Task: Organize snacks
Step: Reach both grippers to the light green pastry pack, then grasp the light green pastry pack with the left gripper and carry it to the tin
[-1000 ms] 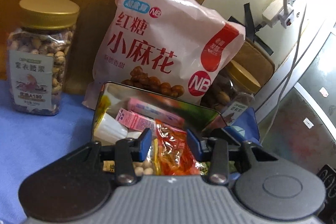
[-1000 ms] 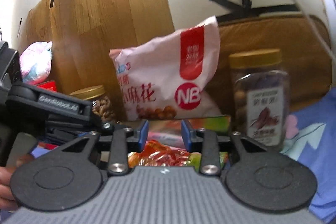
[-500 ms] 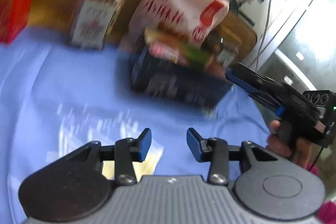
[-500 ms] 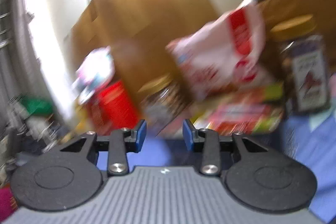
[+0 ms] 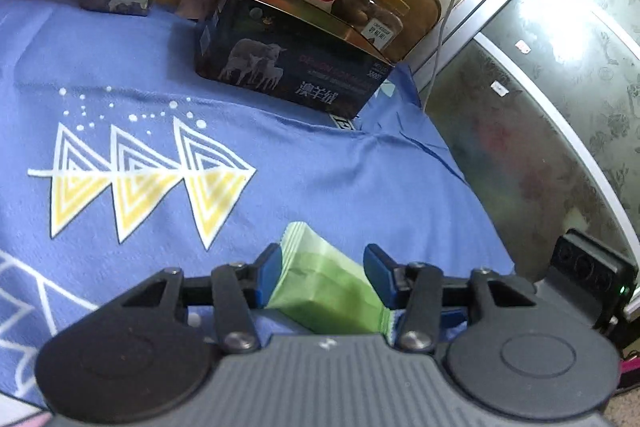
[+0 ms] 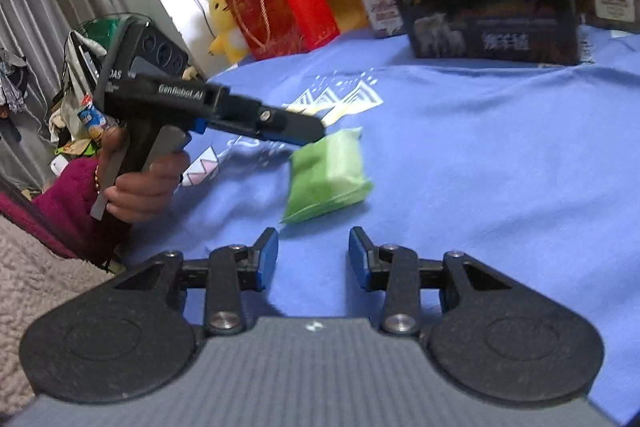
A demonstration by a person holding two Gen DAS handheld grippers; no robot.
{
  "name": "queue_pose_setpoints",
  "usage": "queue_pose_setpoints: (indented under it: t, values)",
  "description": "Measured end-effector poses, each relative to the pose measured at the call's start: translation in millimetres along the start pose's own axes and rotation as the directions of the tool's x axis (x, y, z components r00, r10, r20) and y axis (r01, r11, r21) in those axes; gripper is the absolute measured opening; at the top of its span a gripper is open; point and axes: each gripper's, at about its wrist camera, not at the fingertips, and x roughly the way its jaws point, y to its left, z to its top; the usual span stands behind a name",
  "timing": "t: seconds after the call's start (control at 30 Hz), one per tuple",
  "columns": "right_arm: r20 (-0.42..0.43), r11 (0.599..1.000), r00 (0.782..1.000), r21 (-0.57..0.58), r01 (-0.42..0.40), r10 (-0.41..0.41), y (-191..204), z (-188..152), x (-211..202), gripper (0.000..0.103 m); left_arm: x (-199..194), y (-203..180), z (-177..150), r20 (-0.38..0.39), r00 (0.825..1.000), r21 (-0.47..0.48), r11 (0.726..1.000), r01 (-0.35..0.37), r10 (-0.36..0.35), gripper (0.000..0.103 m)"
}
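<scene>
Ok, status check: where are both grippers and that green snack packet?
Left gripper open, jaws just widened, straddling the green foil snack packet flat on the blue patterned cloth. Right gripper open, empty, short of it. Nothing in the way.

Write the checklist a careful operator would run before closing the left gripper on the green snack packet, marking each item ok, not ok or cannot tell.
1. Green packet lies between the left gripper fingers, whose jaws have just been opening: ok.
2. Pads pressing on the packet: not ok; a gap shows at one pad.
3. Packet rests flat on the blue cloth: ok.
4. Right gripper is empty and clear of the packet: ok.
5. Dark box is open at the top: ok.
6. Room left inside the box: cannot tell.
</scene>
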Motion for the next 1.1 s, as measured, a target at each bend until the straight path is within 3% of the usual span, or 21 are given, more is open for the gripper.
queue_pose_setpoints:
  t: [0.07, 0.17, 0.33, 0.5, 0.7, 0.9, 1.1]
  values:
    - [0.011, 1.0, 1.0, -0.02, 0.009, -0.009, 7, 4, 10, 0.041, 0, 2, -3, -0.006, 0.999, -0.031, 0.999, 0.035, -0.036, 0.046]
    - [0.029, 0.998, 0.998, -0.05, 0.048, -0.047, 12, 13, 24, 0.041, -5, -3, -8, 0.023, 1.0, -0.019, 1.0, 0.01, -0.009, 0.053]
    - [0.087, 0.97, 0.976, -0.126, 0.21, -0.2, 11, 20, 32, 0.041, -11, 2, -8, 0.026, 0.999, -0.059, 0.998, 0.035, -0.034, 0.052]
    - [0.098, 0.97, 0.975, -0.122, 0.212, -0.201, 5, 18, 31, 0.041, -7, 8, -5, 0.025, 0.999, -0.089, 0.995, 0.035, -0.033, 0.052]
    - [0.109, 0.965, 0.973, -0.142, 0.22, -0.205, 7, 17, 33, 0.039, 1, -3, -5, 0.027, 1.0, -0.061, 0.998, 0.012, -0.011, 0.049]
    - [0.17, 0.963, 0.961, -0.121, 0.24, -0.218, 2, 38, 25, 0.037, -8, -21, 30, 0.104, 0.994, 0.002, 1.0, 0.026, -0.026, 0.049]
    - [0.281, 0.928, 0.921, -0.18, 0.326, -0.269, -1, 72, 22, 0.037, -6, -42, 81, 0.177, 0.984, 0.082, 0.997, 0.007, -0.022, 0.049]
